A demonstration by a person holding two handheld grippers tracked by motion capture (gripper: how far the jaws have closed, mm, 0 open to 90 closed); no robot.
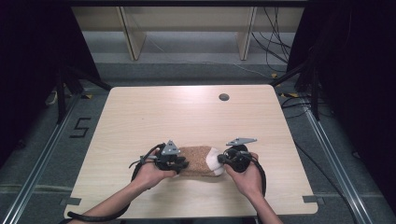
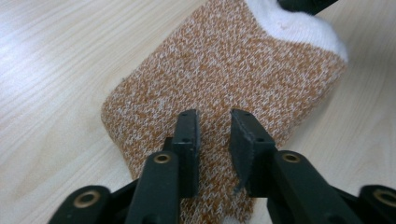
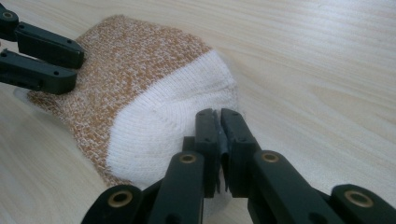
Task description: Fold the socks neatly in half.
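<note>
An orange-brown knit sock with a white end lies flat near the table's front edge. My left gripper is over its orange end. In the left gripper view, that gripper has its jaws a narrow gap apart, with flat sock fabric showing between them. My right gripper is at the white end. Seen in the right gripper view, its jaws are shut on the white edge of the sock, with the left gripper across from it at the orange end.
The wooden table has a round cable hole near its far edge. A person's hands and forearms come in from the front edge. Beyond the table are wooden frame legs, floor cables and dark stands at both sides.
</note>
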